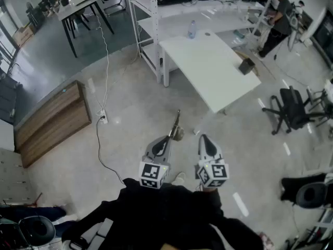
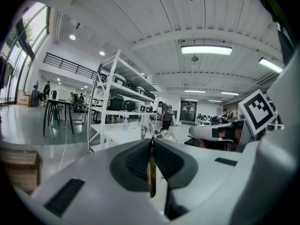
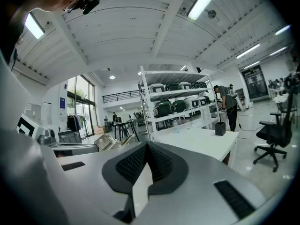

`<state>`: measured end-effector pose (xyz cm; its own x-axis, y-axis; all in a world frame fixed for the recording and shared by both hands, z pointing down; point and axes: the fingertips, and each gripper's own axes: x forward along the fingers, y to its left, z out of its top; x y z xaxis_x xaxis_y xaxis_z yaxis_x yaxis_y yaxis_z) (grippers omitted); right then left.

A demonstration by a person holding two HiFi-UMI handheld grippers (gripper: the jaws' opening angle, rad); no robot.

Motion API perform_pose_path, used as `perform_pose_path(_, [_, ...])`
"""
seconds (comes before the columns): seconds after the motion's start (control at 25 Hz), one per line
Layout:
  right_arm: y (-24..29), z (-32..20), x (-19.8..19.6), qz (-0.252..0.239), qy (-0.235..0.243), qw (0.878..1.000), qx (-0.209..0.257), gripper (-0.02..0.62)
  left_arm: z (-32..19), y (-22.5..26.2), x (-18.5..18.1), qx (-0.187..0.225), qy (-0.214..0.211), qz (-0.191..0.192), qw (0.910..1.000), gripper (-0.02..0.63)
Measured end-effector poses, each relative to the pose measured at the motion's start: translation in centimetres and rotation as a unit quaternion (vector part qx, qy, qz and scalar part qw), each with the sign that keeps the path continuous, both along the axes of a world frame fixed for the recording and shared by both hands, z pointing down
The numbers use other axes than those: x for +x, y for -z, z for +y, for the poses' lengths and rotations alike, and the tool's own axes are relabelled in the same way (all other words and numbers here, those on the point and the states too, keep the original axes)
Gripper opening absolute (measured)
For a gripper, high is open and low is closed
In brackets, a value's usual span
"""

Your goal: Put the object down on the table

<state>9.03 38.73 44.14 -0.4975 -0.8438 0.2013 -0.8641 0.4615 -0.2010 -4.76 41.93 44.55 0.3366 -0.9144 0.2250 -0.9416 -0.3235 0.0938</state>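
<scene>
I stand on the floor a few steps from the white table (image 1: 208, 69), with both grippers held out in front of me. My left gripper (image 1: 169, 138) is shut on a thin, long olive-brown object (image 1: 177, 122) that sticks out past its tips toward the table. In the left gripper view the object (image 2: 151, 175) shows as a narrow strip pinched edge-on between the black pads. My right gripper (image 1: 204, 137) hangs beside the left one. It is shut and holds nothing, and its pads (image 3: 159, 162) meet at the tip.
On the table are a clear bottle (image 1: 191, 29) at its far end and a small dark box (image 1: 246, 65) at its right edge. White shelving (image 1: 151, 14) stands behind it. There is an office chair (image 1: 291, 108) at the right, a wooden cabinet (image 1: 52, 121) at the left and a person (image 1: 281, 17) at the back right.
</scene>
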Motion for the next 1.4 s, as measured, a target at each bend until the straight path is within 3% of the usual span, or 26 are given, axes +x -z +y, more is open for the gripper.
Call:
perform_pose_path(0.84, [-0.5,-3.3,6.5,-0.022,0.061,0.998,0.022,0.002,-2.1,-0.6,6.7,0.003,0.042,-0.023,0.9988,0.014])
perform_pose_path(1.4, [-0.8,-8.2,6.4,0.012,0.077,0.997,0.02,0.002,-8.2,-1.6,7.4,0.002,0.031,0.01,0.9995,0.014])
